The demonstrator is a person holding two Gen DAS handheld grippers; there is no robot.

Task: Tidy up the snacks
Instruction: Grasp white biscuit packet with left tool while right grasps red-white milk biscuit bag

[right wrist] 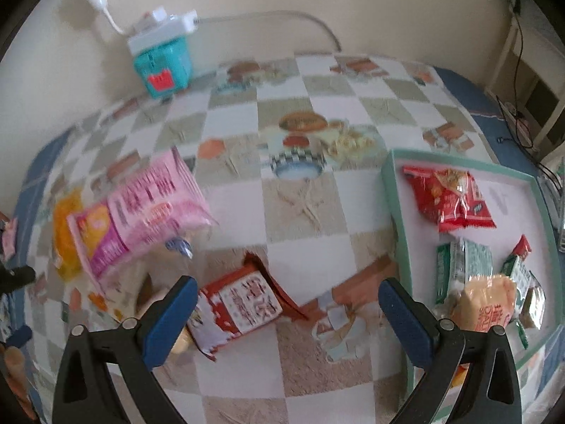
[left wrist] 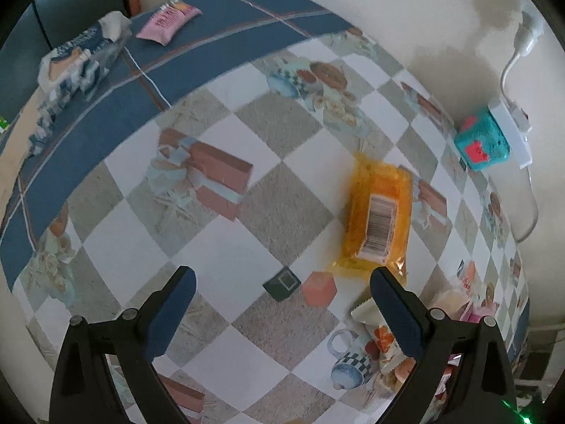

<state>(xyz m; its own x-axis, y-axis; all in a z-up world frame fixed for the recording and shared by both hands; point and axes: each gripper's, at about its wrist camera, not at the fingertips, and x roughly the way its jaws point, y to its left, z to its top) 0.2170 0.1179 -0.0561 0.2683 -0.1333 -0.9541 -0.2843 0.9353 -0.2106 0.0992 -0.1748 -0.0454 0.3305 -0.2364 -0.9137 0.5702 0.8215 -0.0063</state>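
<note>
Lying nearest the right claw (right wrist: 286, 304), a red-and-white snack packet (right wrist: 236, 309) sits on the table (right wrist: 303, 261) just inside the left finger, at about ten o'clock from the gap's middle. It looks like the next piece to collect, and the tray (right wrist: 397, 212) at three o'clock already holds a red bag (right wrist: 448, 198), green sachets (right wrist: 462, 265) and a peach pack (right wrist: 485, 300). To take it well, I would shift the claw a little toward nine o'clock so the packet's body sits between both fingers, then close across its narrow side, not on the loose flap at its upper edge. A pink packet (right wrist: 148, 212) stands tilted at eleven o'clock, close enough to be knocked. The right claw is spread wide and empty, angled down at the table.

In the left wrist view, the left claw (left wrist: 282, 300) is likewise wide and empty, tilted down over bare cloth, with an orange packet (left wrist: 379, 212) at one o'clock just beyond its right finger.
</note>
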